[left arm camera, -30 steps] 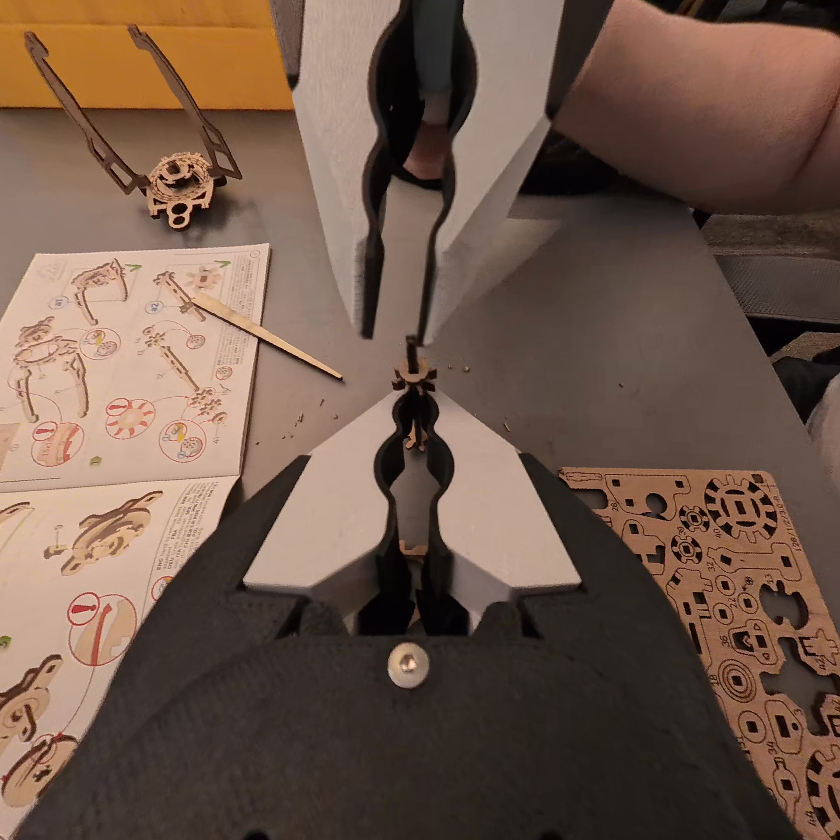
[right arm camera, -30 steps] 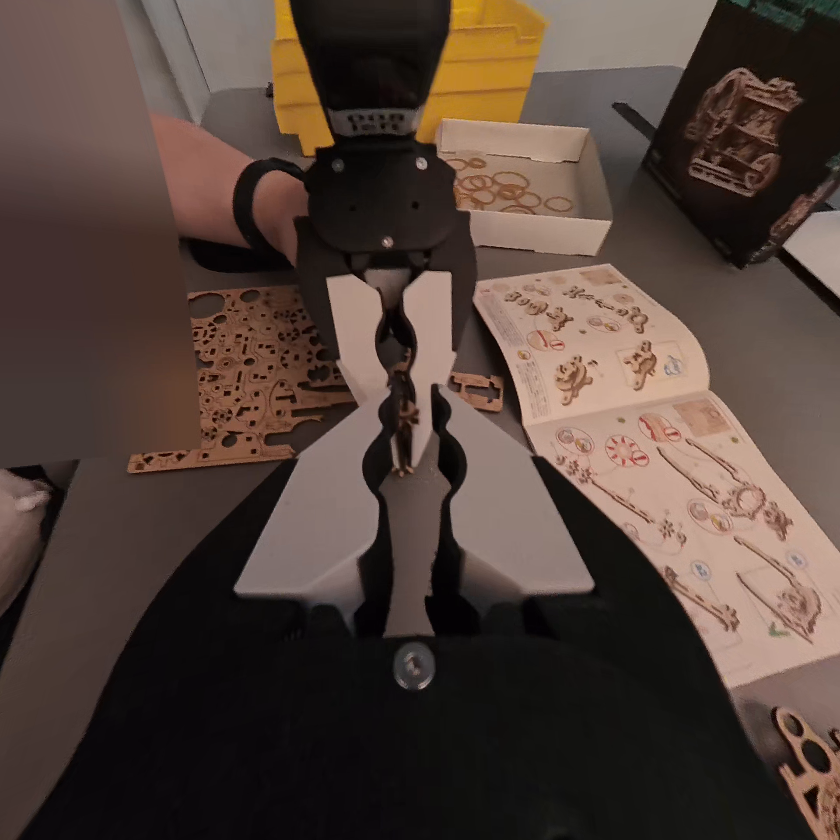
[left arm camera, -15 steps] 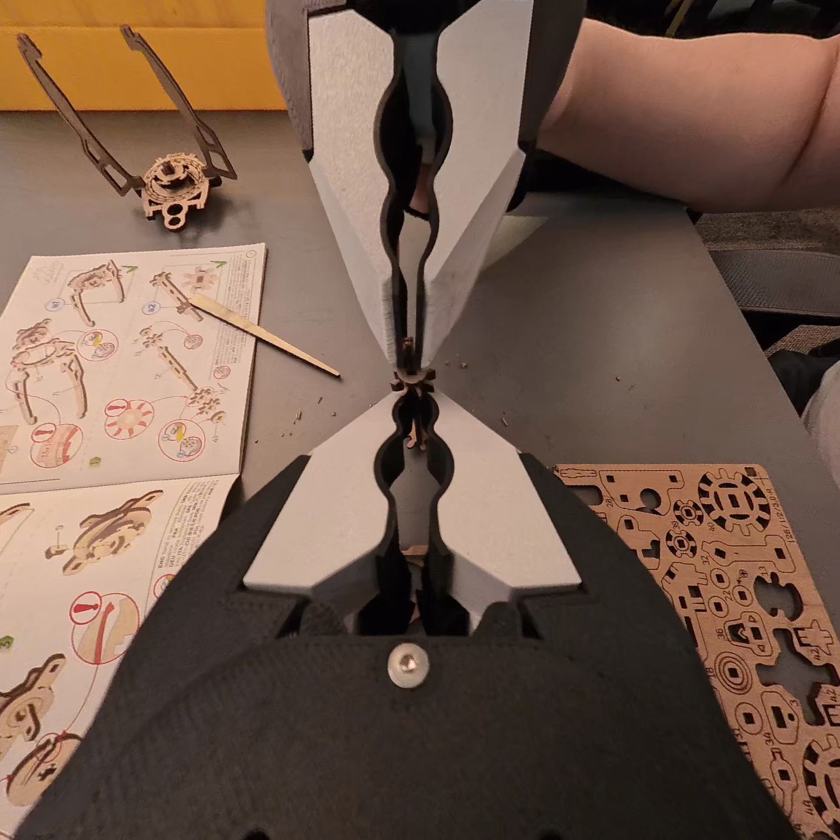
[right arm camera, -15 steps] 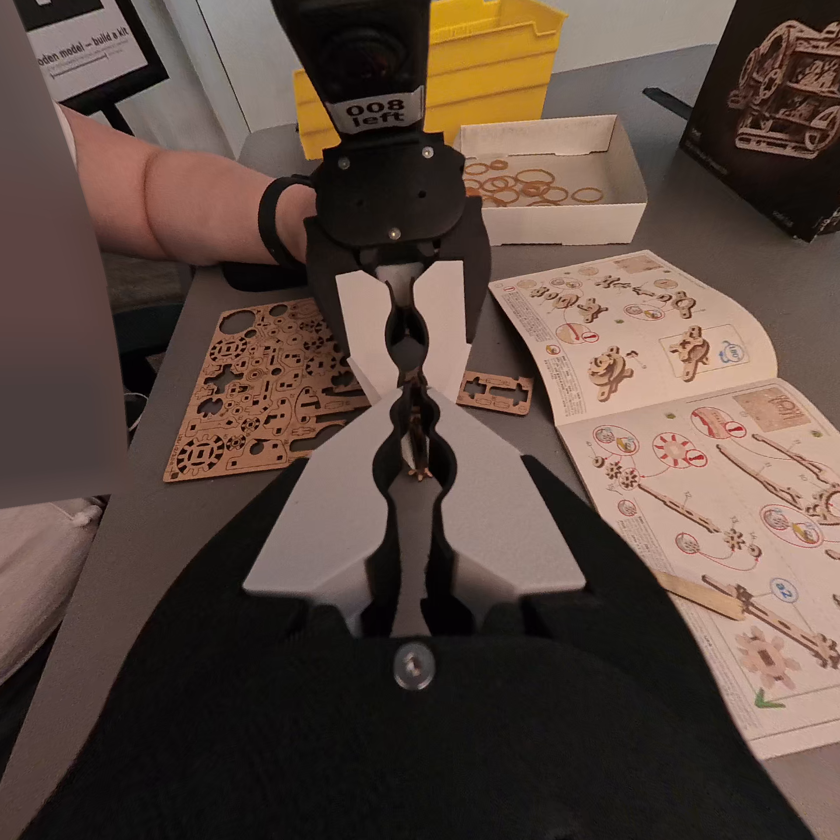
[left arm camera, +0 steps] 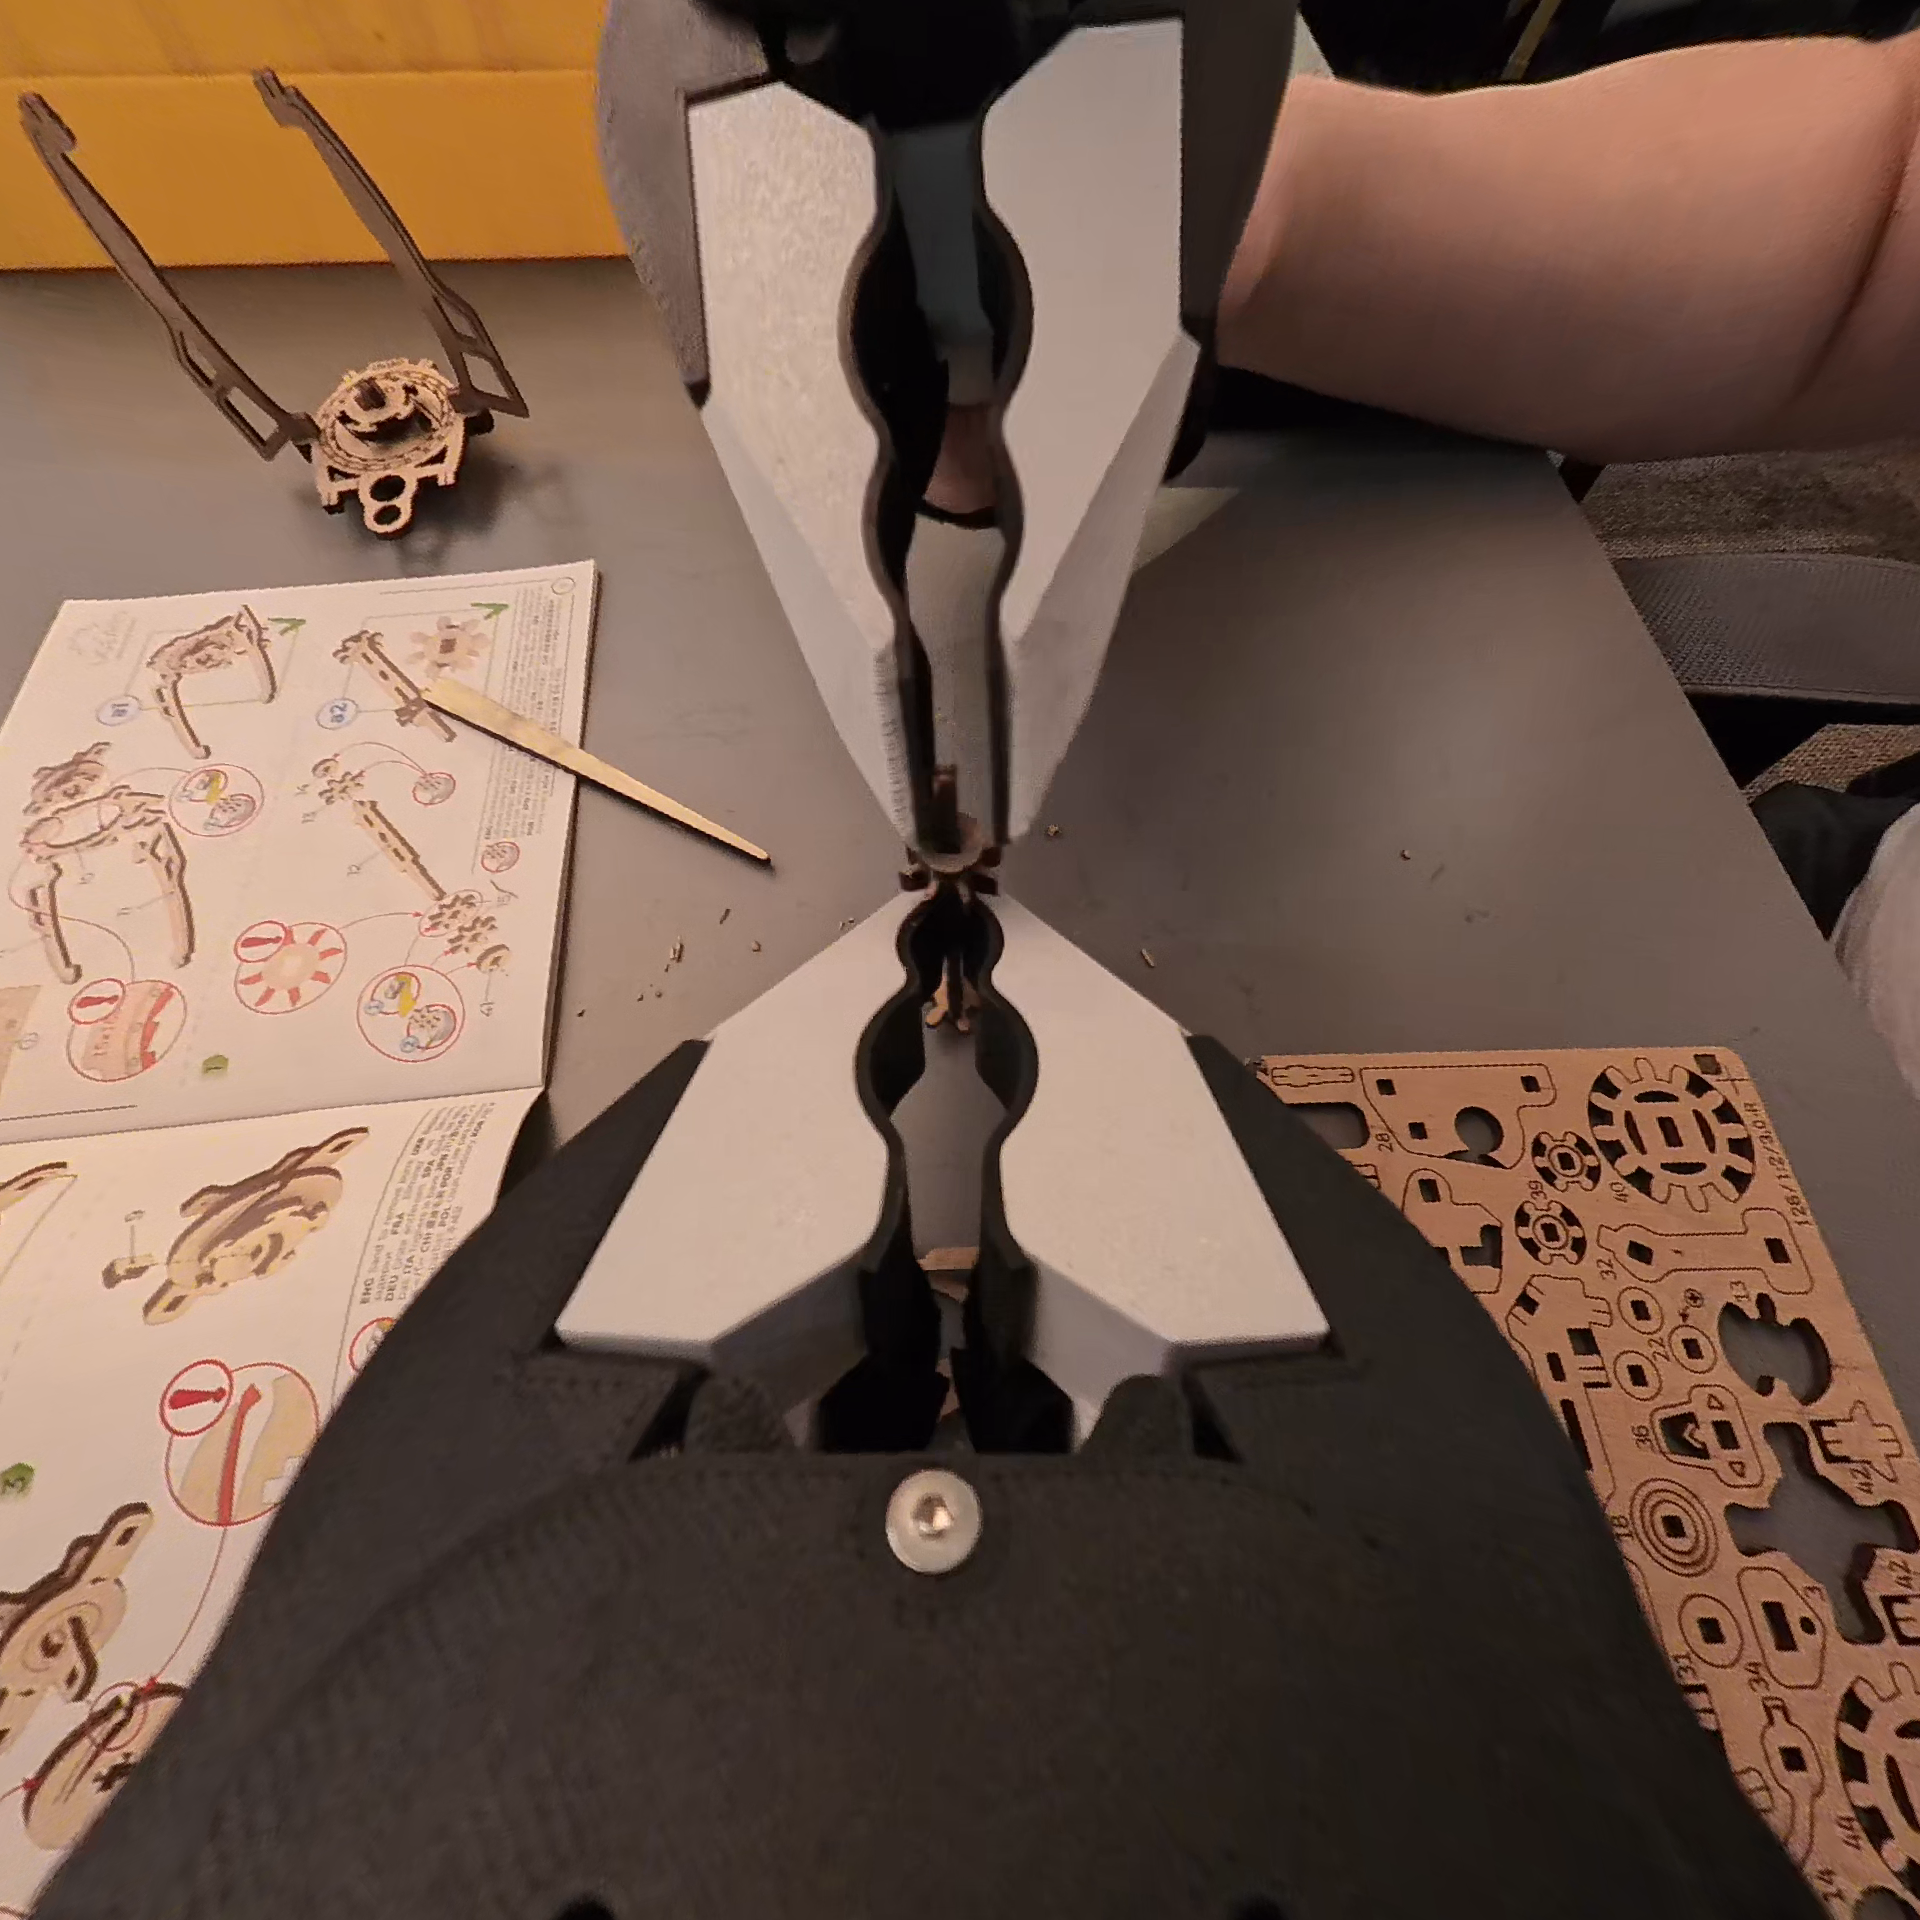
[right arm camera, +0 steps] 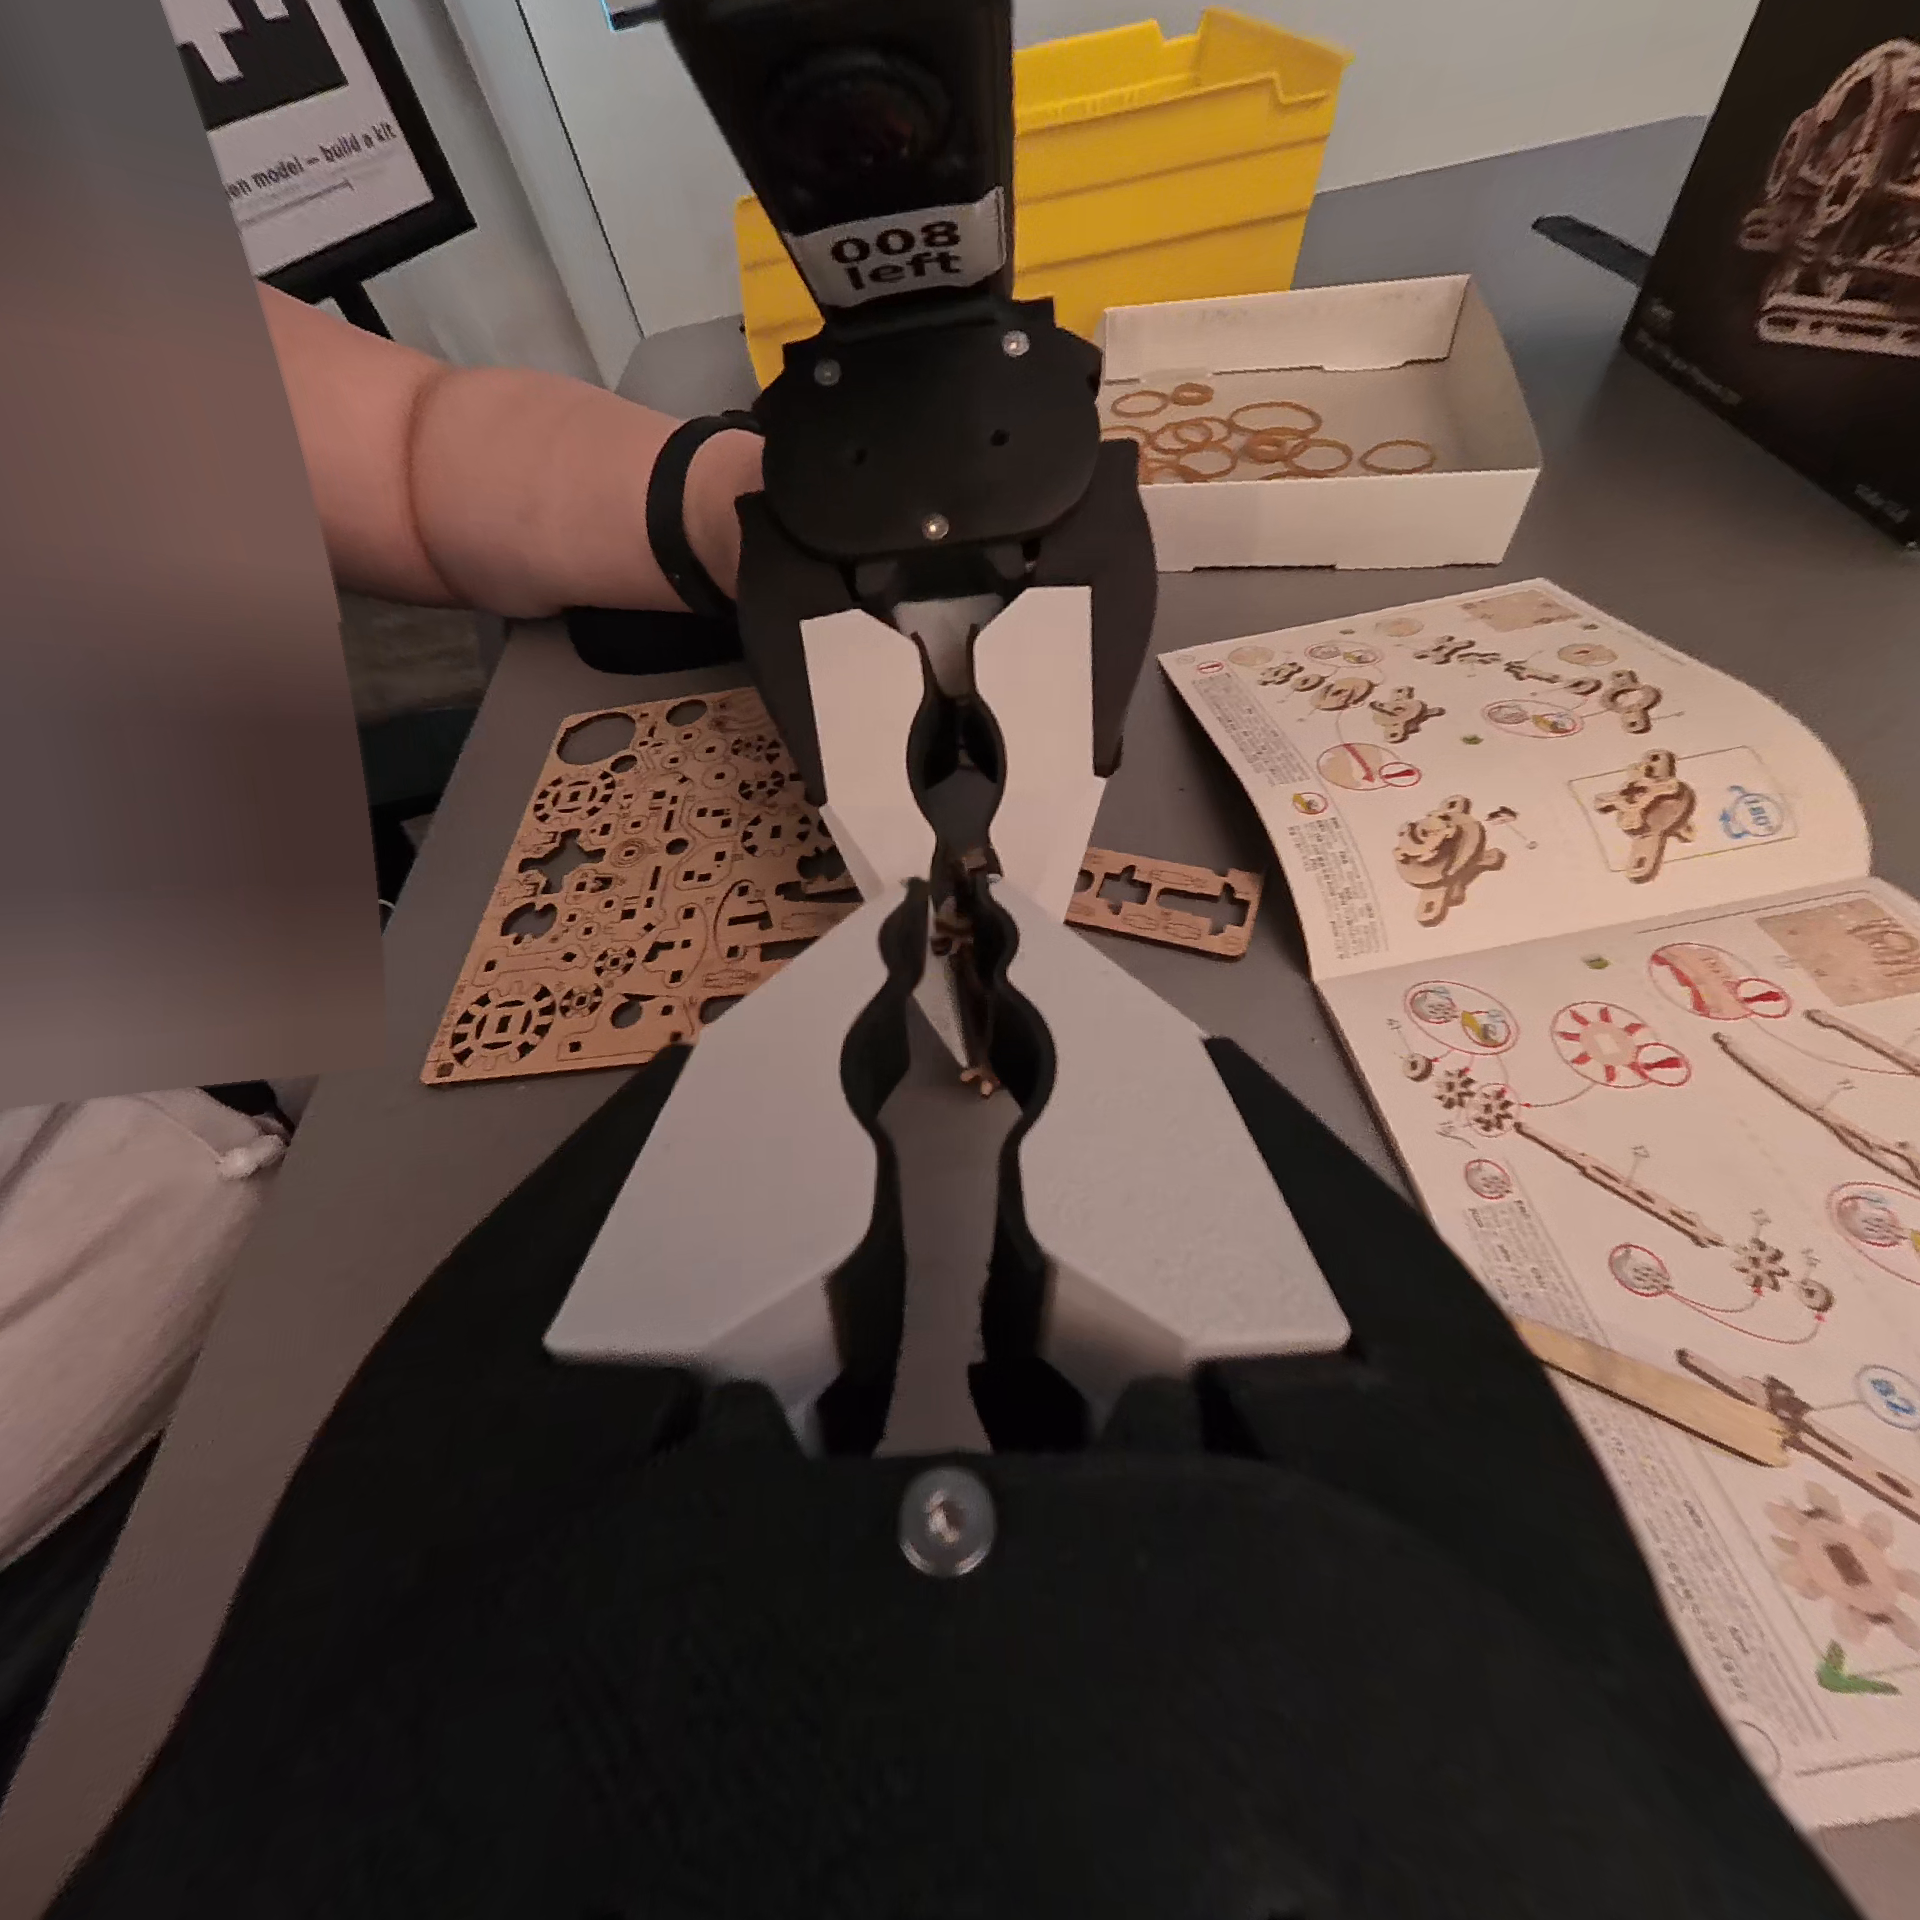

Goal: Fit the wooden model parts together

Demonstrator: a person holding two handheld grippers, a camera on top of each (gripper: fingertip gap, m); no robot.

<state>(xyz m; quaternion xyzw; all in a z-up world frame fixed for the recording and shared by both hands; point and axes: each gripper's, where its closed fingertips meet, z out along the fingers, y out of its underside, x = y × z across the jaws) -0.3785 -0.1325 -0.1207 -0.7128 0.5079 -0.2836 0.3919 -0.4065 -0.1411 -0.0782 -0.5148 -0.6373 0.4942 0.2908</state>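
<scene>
A: Wooden model axle with small toothed gear (left arm camera: 951, 883) where?

B: Mid-air over grey table (left arm camera: 1351, 727), between both tools. Left gripper (left arm camera: 951, 914) clenched on near end; right gripper (left arm camera: 954, 821) clamped on far end past the gear. Long axis runs along both finger lines, tip to tip.

A: Nearby?

B: Perforated plywood parts sheet (left arm camera: 1662, 1299) right of left gripper, open illustrated instruction booklet (left arm camera: 260, 831) left, thin tapered wooden stick (left arm camera: 603, 774) lying half on it. Farther: dark two-armed wooden subassembly (left arm camera: 384, 436), yellow plastic bin (right arm camera: 1143, 187), white cardboard tray of rubber bands (right arm camera: 1299, 447), black kit box (right arm camera: 1818, 260).

A: Blocking?

B: Fingers hide most of the axle. Forearm (left arm camera: 1507, 291) behind right gripper.

A: Writing?

B: White label on left gripper, print on booklet and box; not transcribed.
</scene>
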